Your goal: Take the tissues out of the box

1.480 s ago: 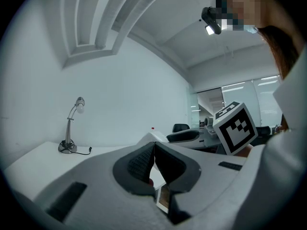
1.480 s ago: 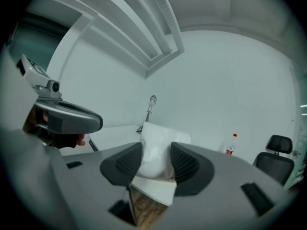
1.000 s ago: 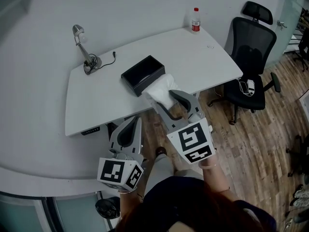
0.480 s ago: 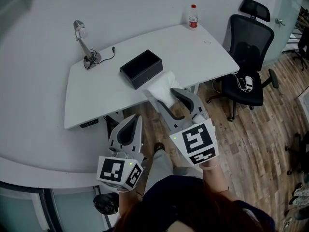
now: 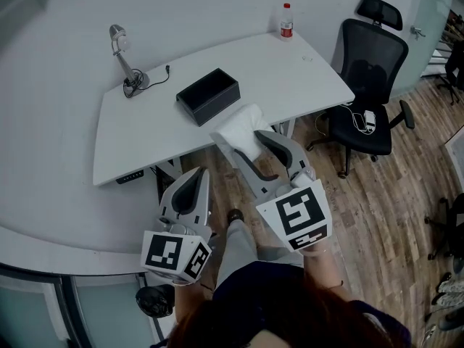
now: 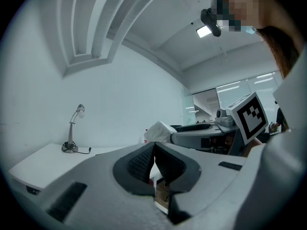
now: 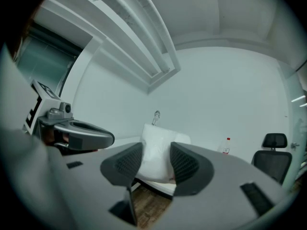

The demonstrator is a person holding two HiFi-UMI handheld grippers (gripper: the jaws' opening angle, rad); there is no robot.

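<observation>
The black tissue box (image 5: 209,95) sits open-topped on the white table (image 5: 145,140). A white pack of tissues (image 5: 237,127) is outside the box, held in the air over the table's front edge. My right gripper (image 5: 251,146) is shut on it, its pads pressing both sides of the tissues (image 7: 156,145). My left gripper (image 5: 191,187) hangs lower left, off the table, with its jaws shut and nothing between them. In the left gripper view, my own jaws (image 6: 153,151) meet, and the tissues (image 6: 158,130) show beyond them.
A desk lamp (image 5: 122,53) with a cable stands at the table's back left, a water bottle (image 5: 286,20) at its back right corner. A black office chair (image 5: 368,67) stands to the right on the wood floor (image 5: 377,194). The person's shoe (image 5: 235,216) shows below.
The right gripper has drawn the tissues a little farther from the black box, toward the person. The left gripper keeps its place, still shut.
</observation>
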